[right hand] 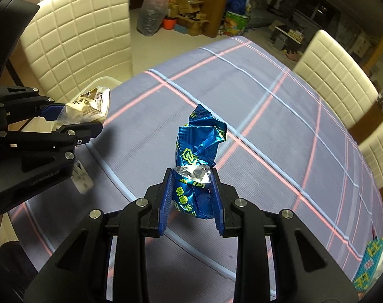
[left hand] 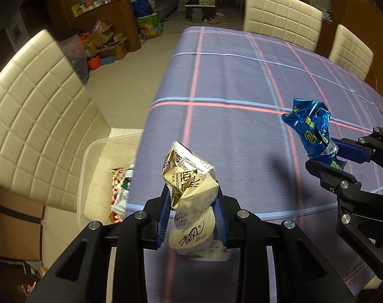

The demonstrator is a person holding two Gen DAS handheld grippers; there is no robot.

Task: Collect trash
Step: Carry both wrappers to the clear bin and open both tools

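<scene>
We see a table (left hand: 242,80) under a purple checked cloth with cream chairs (left hand: 37,116) around it, and a clear plastic bin (left hand: 90,156) on the chair seat at its left edge already holding some trash. Our left gripper (left hand: 192,202) is clamped on a crumpled cream wrapper (left hand: 191,184), held above the table's near edge beside the bin. Our right gripper (right hand: 191,189) pinches a crumpled blue wrapper (right hand: 199,146) above the cloth.

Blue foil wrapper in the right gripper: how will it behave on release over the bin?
The blue foil wrapper is crumpled and stands up unsupported above the right gripper, so probably very light, holding its creases. The glossy film looks slippery; it may cling to one pad or flutter sideways. Likely springs back open, no breakage risk.
</scene>
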